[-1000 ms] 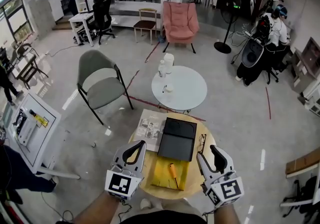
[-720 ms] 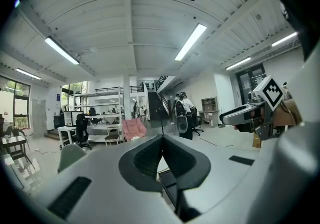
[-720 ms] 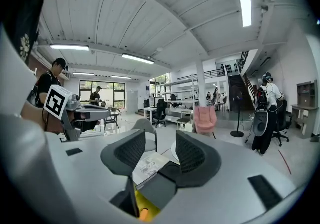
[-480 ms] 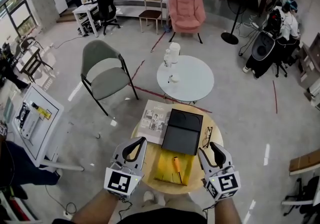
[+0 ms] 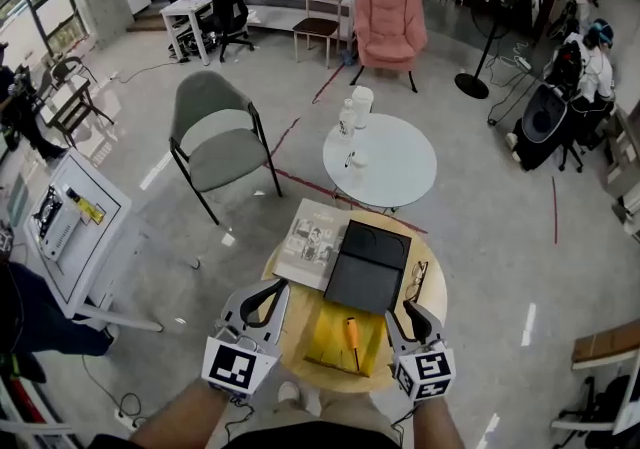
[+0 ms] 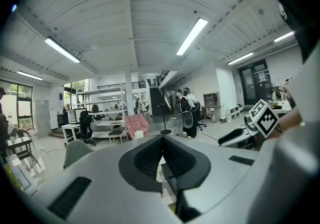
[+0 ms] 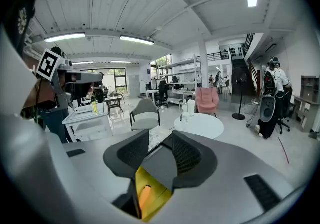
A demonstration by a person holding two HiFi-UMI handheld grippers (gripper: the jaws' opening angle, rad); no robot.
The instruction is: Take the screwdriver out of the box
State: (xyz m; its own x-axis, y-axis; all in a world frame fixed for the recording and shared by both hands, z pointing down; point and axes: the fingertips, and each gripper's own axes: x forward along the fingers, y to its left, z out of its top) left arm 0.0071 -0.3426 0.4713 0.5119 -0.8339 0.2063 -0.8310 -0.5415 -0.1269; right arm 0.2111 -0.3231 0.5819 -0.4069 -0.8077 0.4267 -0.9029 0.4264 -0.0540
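**Operator:** Head view. Where is the screwdriver?

**Inspector:** The screwdriver [image 5: 351,330] lies in the yellow tray [image 5: 322,339] of the open box [image 5: 325,362]. Its orange handle points away from the person. The box sits on the round wooden table [image 5: 433,302]. The left gripper [image 5: 272,289] is just beside the box on its left, and the right gripper [image 5: 398,315] is just beside it on its right. Neither touches the screwdriver.

**Operator:** Left gripper view?

**Inspector:** The two jaws are pressed together at their tips and grip no object.

**Operator:** Right gripper view?

**Inspector:** The jaws stand apart and have just been closing. The black lid [image 7: 161,160] shows through the gap. Below it are the yellow tray and the orange handle. The pads press on nothing.
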